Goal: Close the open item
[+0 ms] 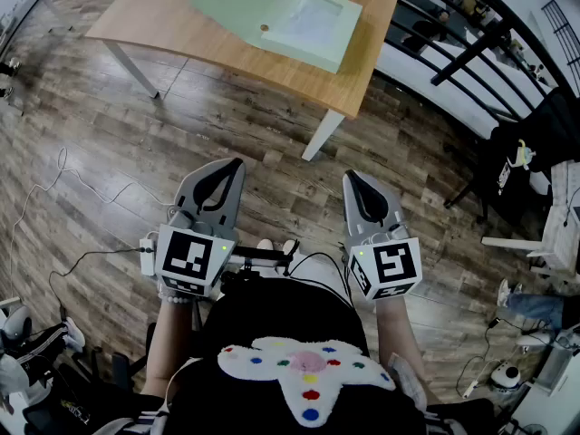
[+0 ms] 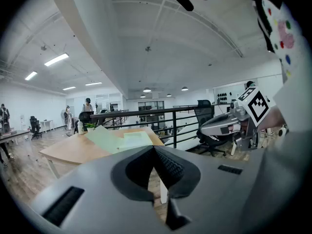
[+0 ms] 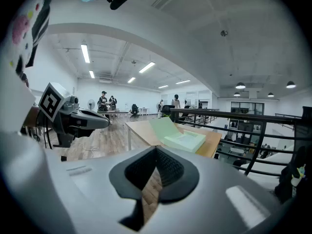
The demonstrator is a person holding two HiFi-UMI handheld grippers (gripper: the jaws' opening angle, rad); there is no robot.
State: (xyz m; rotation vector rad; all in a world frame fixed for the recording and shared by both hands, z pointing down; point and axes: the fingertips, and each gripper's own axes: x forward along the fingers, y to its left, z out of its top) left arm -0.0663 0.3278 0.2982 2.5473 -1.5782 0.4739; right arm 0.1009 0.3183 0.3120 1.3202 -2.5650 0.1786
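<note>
Held low over the dark wood-plank floor [image 1: 100, 143], left hand-held gripper [image 1: 234, 166] and right hand-held gripper [image 1: 353, 179] both clenched on nothing, jaws pressed together and pointing forward. Straight ahead and well apart from both: the pale green flat rectangular box [image 1: 319, 27], on the light wooden worktop [image 1: 154, 16] near its right corner, roughly midway between the two, neither clearly nearer. Long axis across the line of approach, flat green lid [image 1: 237, 5] thrown open to the left, so probably a job for the left side, swinging it rightward over the tray.
</note>
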